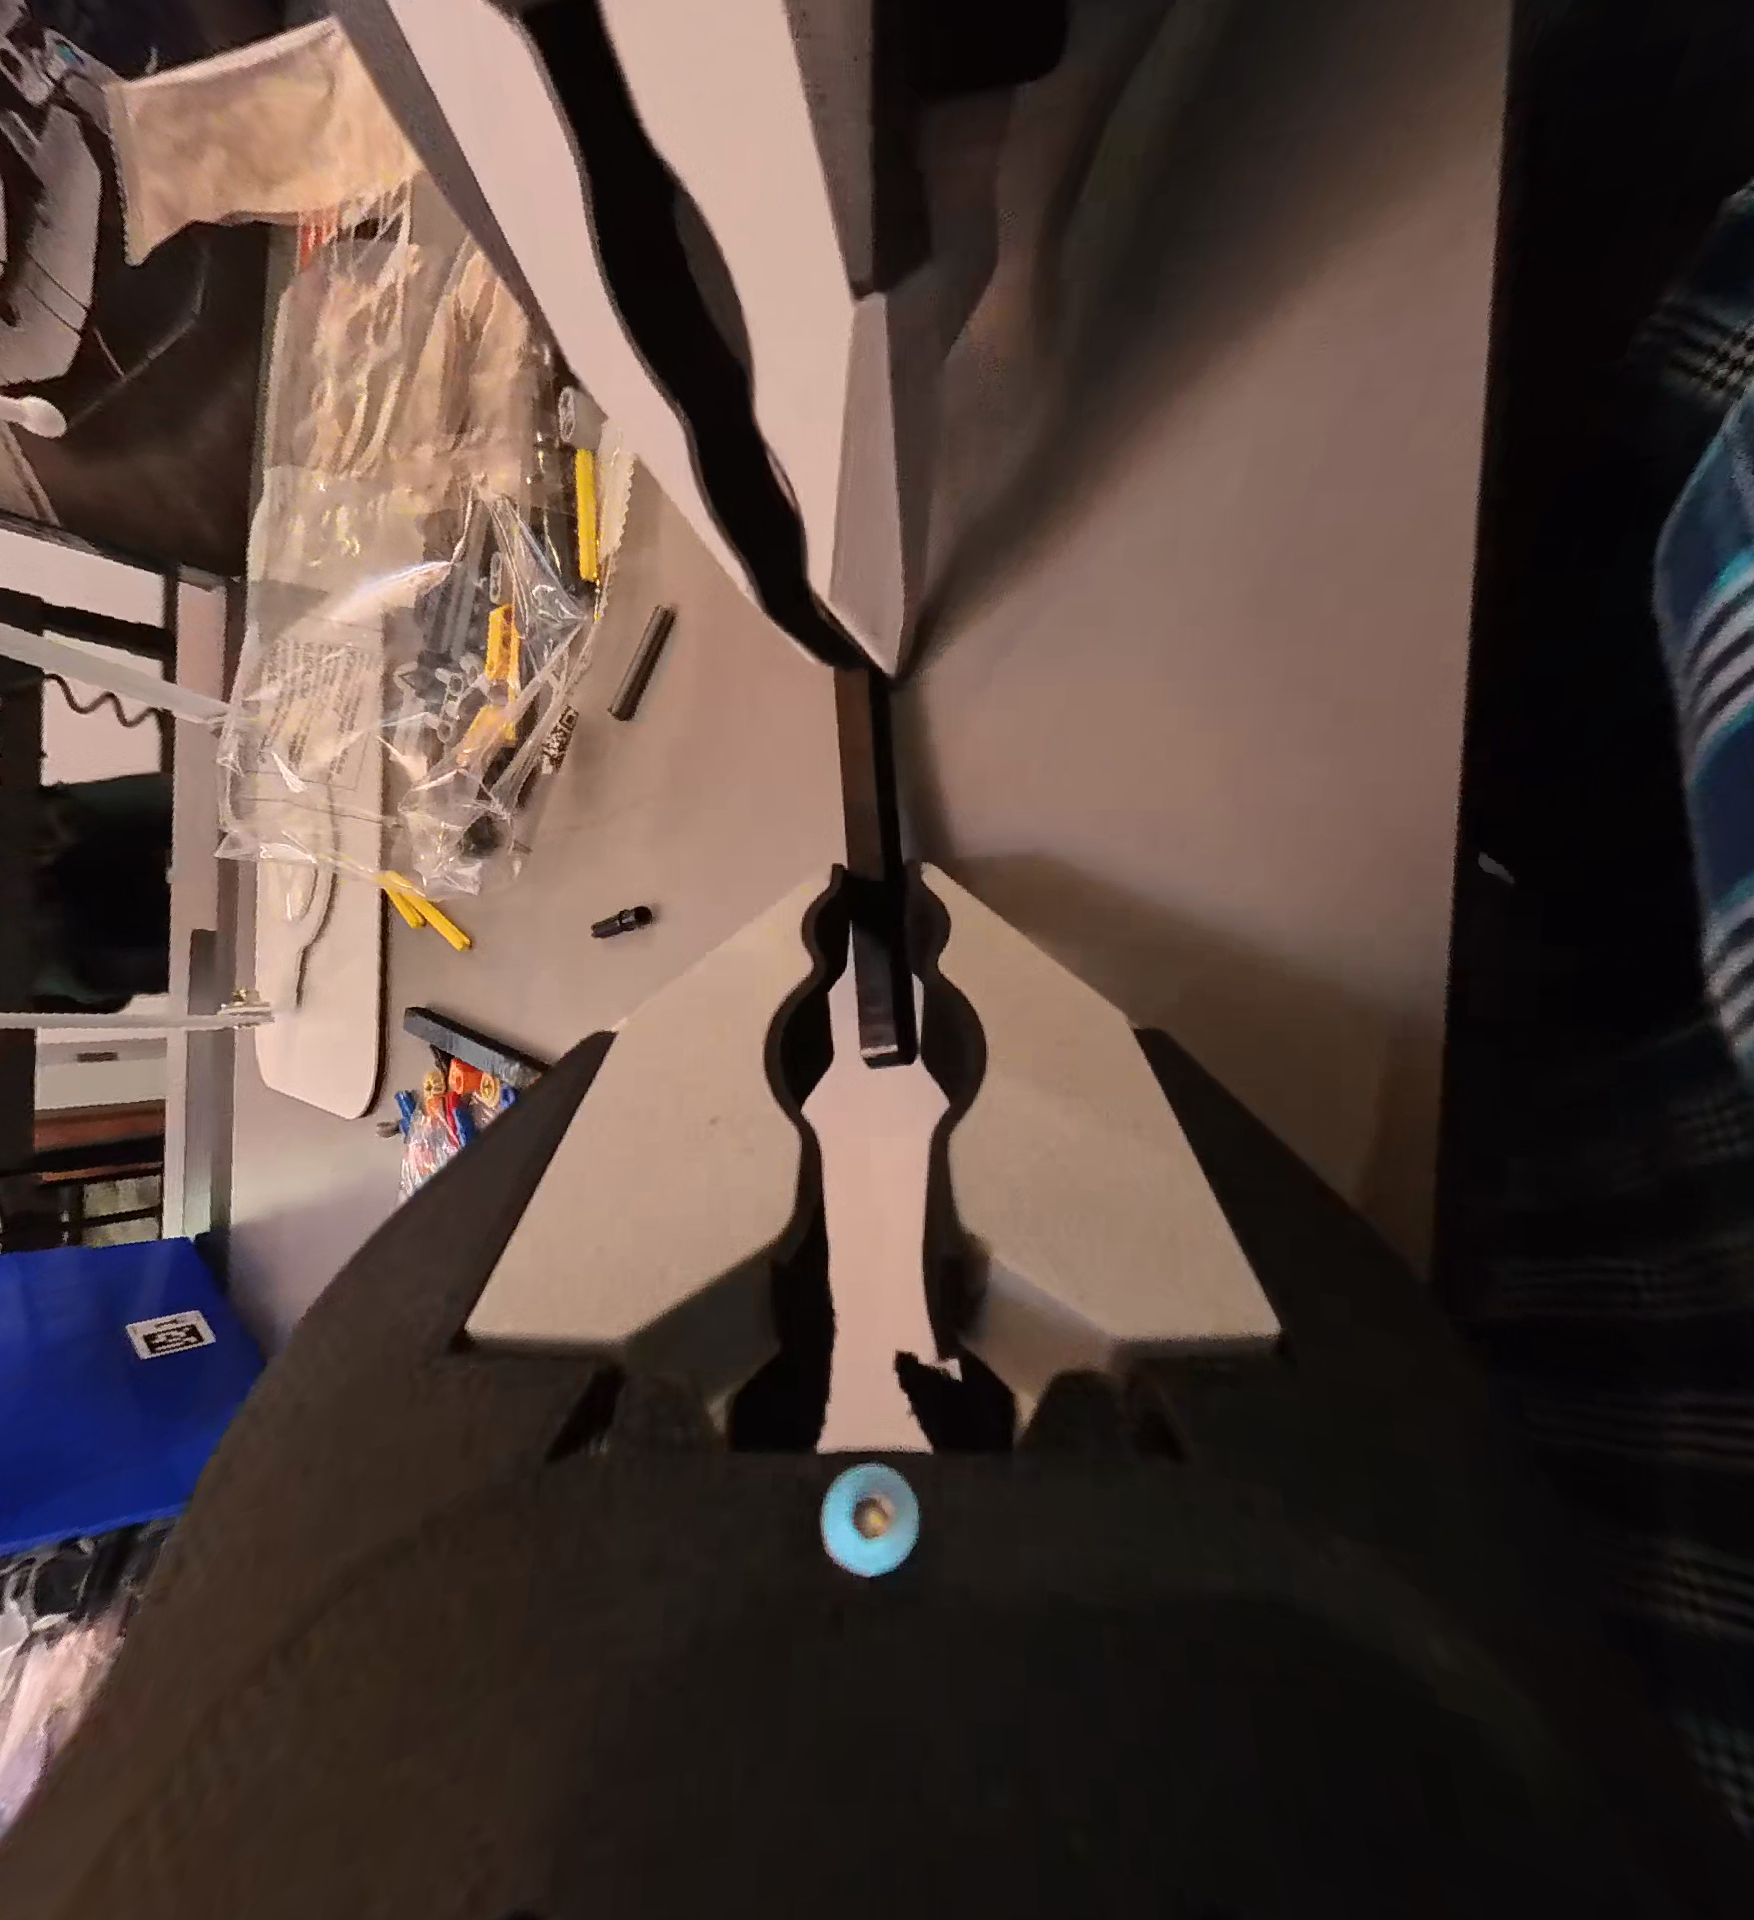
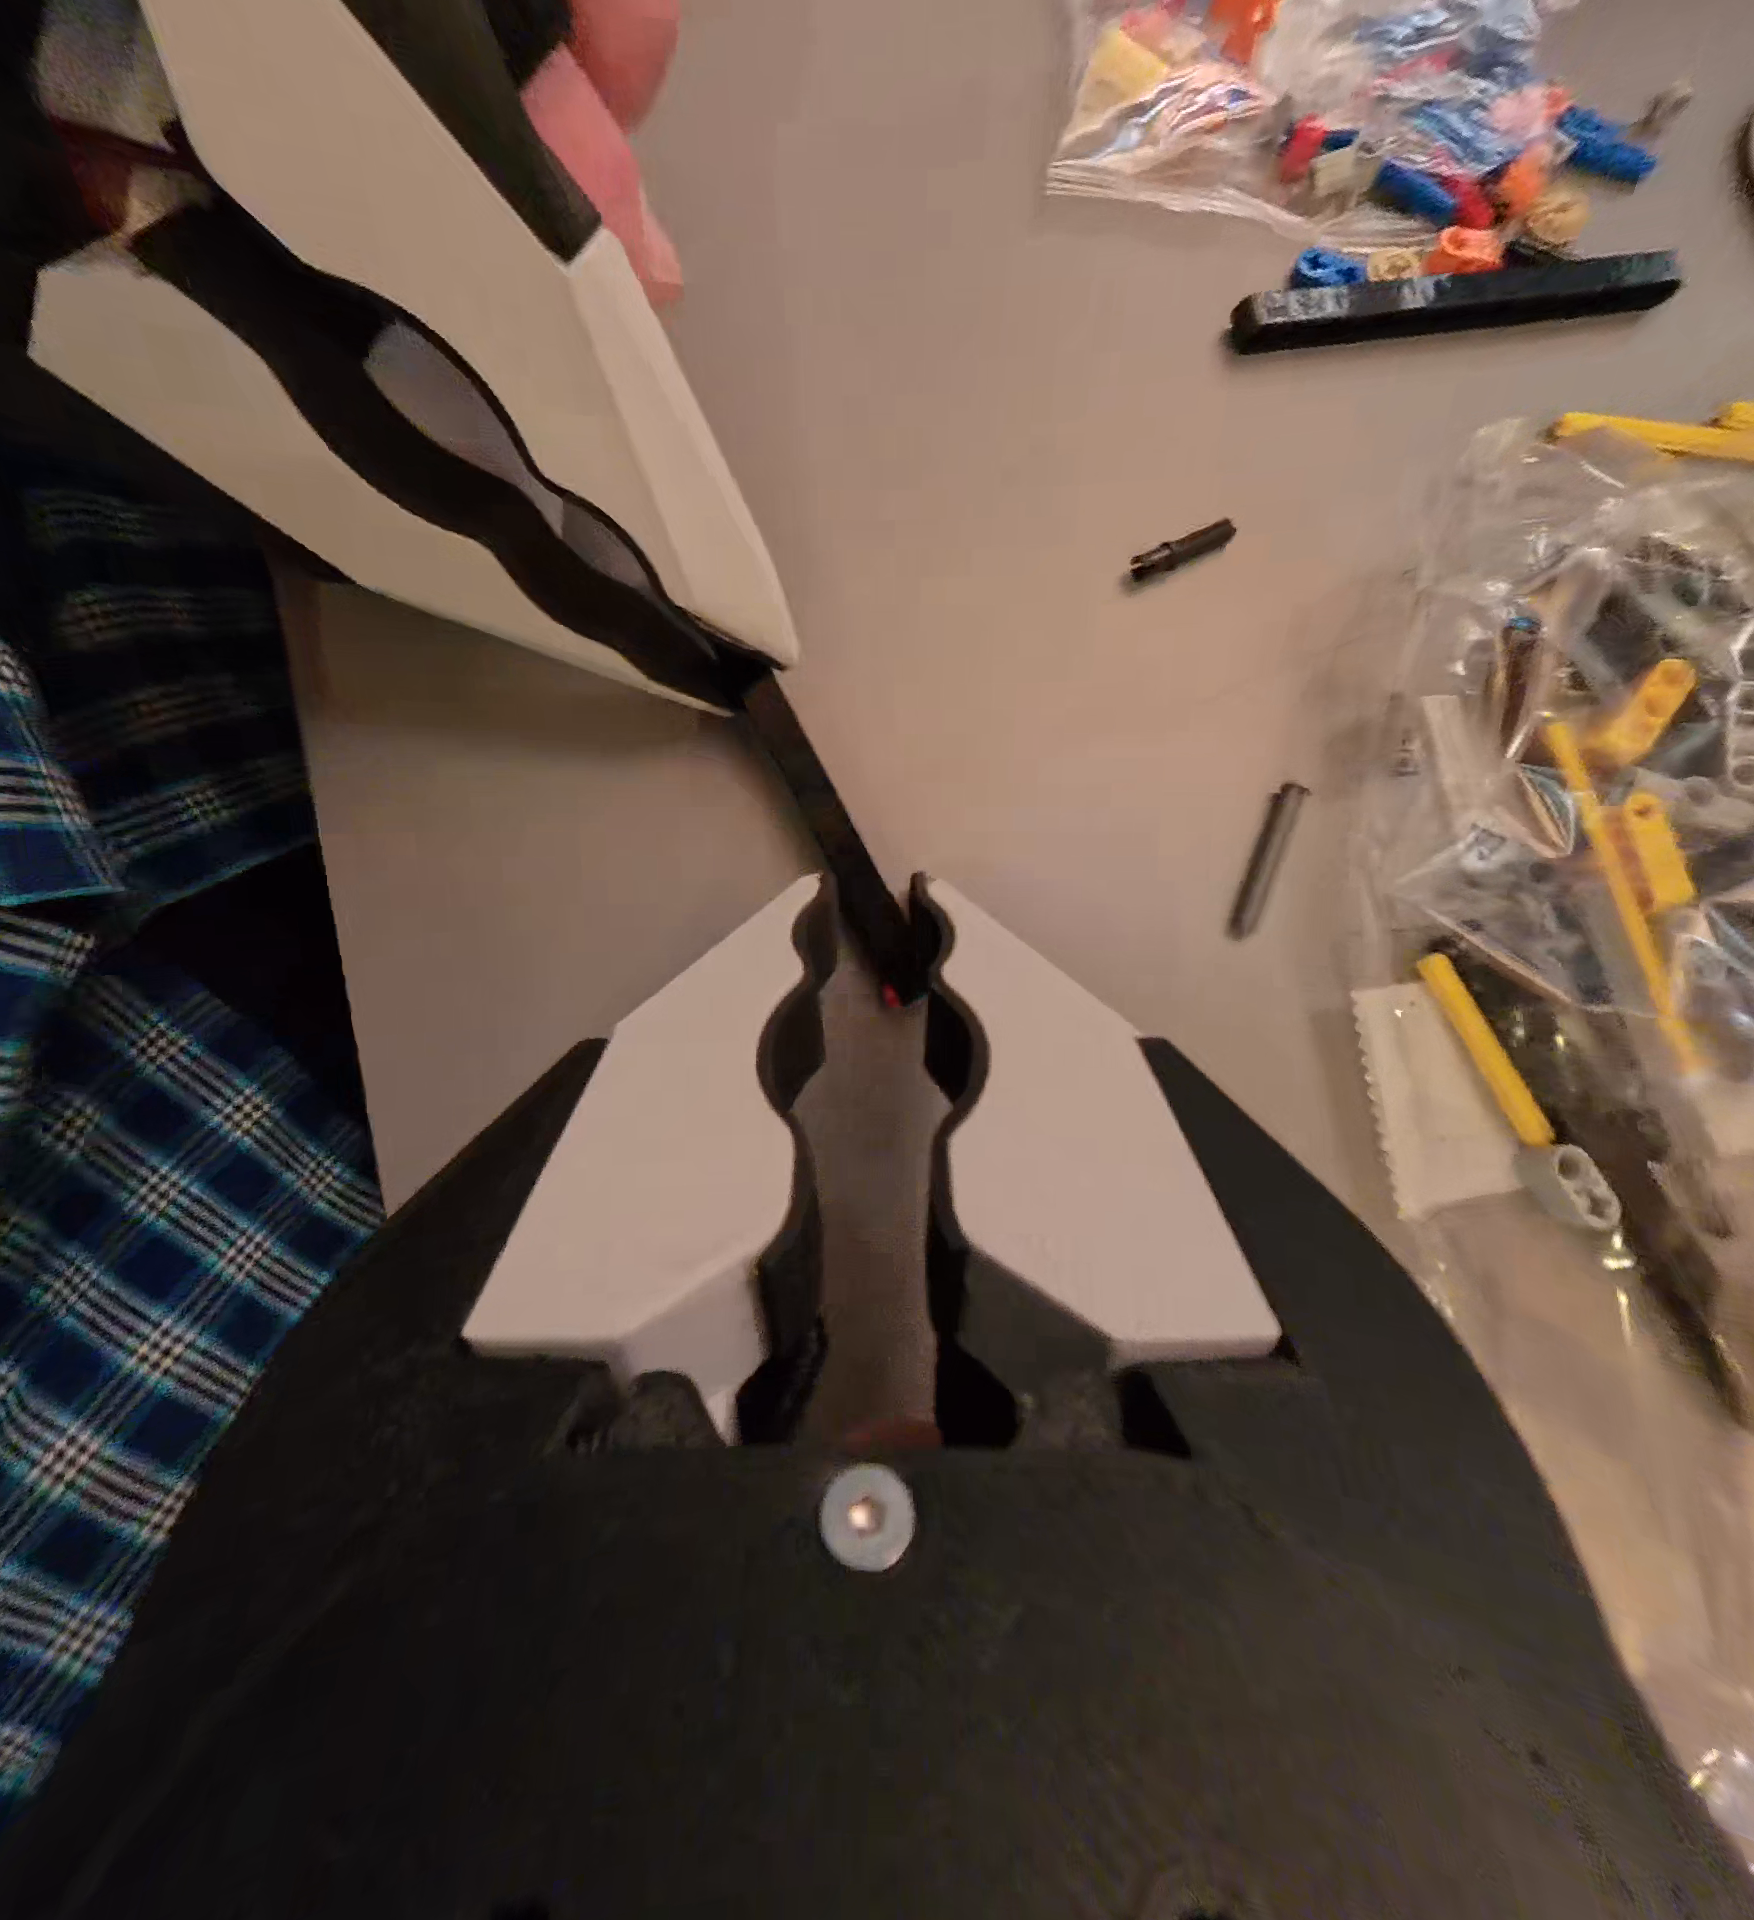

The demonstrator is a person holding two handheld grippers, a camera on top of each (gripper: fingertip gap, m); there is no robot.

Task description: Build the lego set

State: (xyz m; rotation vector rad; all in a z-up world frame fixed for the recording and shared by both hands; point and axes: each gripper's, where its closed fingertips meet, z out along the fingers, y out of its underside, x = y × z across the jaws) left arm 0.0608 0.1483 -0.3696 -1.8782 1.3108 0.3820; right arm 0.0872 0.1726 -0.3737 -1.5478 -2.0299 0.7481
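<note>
Both grippers pinch 1 black beam [image 1: 881,883] above the table [image 2: 956,416]; left gripper [image 1: 878,904] clamps its near end; right gripper [image 2: 871,914] clamps the other end; a black pin [image 2: 1181,555] lies loose, far right.

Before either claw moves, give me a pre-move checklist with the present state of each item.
1. Left claw shut on the black beam: ok; its fingertips clamp one end.
2. Right claw shut on the beam's other end: ok; the beam spans between both claws.
3. Beam lifted off the grey table: cannot tell.
4. Loose black pin within reach: ok; it lies alone on the table.
5. Loose grey axle clear of the clear parts bag: ok; it lies beside the bag, apart from it.
6. Small red spot at the beam's end in the right claw: cannot tell what it is.
</note>
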